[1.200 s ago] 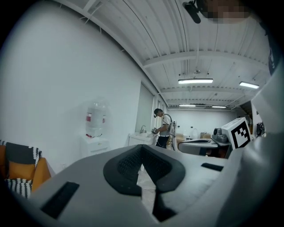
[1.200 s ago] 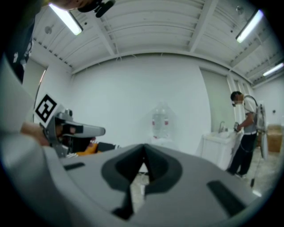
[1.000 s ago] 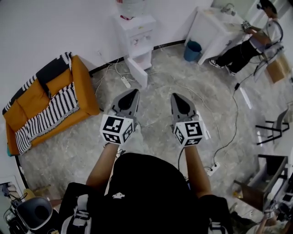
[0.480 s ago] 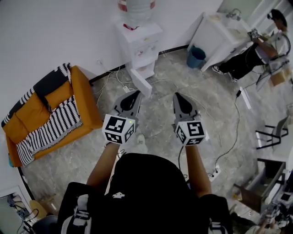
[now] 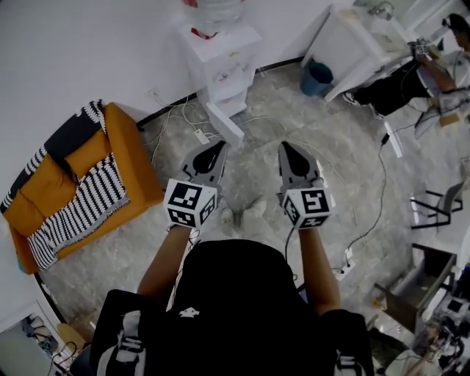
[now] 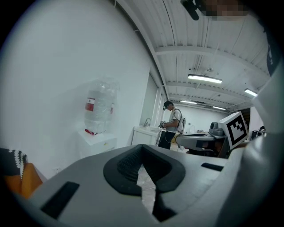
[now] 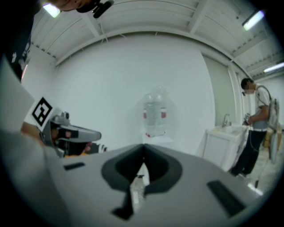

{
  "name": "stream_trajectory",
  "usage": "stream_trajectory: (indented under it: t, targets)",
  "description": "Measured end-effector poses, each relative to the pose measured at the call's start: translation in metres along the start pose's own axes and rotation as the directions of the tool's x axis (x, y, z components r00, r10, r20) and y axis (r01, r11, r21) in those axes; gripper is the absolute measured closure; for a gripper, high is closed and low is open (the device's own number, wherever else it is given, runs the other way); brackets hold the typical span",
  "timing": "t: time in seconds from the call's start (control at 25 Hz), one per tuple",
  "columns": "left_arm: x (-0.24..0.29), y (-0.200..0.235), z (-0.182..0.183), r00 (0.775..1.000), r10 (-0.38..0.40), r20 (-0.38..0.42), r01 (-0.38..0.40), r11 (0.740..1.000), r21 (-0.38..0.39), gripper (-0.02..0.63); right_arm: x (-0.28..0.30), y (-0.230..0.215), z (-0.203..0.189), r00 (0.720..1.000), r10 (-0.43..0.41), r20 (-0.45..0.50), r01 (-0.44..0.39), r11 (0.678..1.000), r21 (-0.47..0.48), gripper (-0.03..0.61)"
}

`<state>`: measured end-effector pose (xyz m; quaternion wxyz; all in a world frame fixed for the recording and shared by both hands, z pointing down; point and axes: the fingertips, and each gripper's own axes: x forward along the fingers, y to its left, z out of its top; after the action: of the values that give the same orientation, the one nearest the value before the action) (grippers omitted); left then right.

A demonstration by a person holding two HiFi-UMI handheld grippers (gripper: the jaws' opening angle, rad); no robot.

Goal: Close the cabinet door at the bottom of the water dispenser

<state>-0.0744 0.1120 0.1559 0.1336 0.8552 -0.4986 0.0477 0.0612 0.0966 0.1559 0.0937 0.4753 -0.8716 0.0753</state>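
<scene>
The white water dispenser (image 5: 220, 59) stands against the far wall with a clear bottle (image 5: 217, 9) on top. Its bottom cabinet door (image 5: 225, 123) hangs swung out over the floor. My left gripper (image 5: 215, 149) and right gripper (image 5: 286, 148) are held side by side, both shut and empty, pointing at the dispenser from a good way short of it. In the left gripper view the left gripper (image 6: 141, 150) points just right of the dispenser (image 6: 100, 142). From the right gripper (image 7: 143, 150), the bottle (image 7: 154, 116) sits straight ahead.
An orange sofa (image 5: 131, 158) with a striped blanket lies to the left. A power strip (image 5: 200, 134) and cables trail on the floor near the door. A blue bin (image 5: 317, 77), a white table (image 5: 360, 44), a person (image 5: 411, 73) and a chair (image 5: 440, 205) are to the right.
Both grippers have moved forward together toward the dispenser, still shut. The person's feet have come into view beneath them.
</scene>
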Motion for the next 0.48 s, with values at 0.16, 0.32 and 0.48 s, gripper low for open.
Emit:
stream_trajectory:
  t: [0.16,0.32,0.48]
  targets:
    - [0.021,0.006,-0.004,1.000,-0.006,-0.022,0.006,1.000,-0.002,0.603,0.019,-0.014,-0.005,1.000,0.005,-0.010,-0.005,1.000,0.018,0.545]
    - [0.047,0.011,-0.003,0.999,-0.013,-0.034,0.013,1.000,0.009,0.603,0.041,-0.029,-0.005,1.000,0.019,-0.005,-0.019,1.000,0.024,0.545]
    - [0.076,0.012,0.005,0.999,-0.016,-0.045,0.017,0.999,0.031,0.603,0.068,-0.049,-0.003,0.999,0.042,-0.011,-0.041,0.999,0.034,0.545]
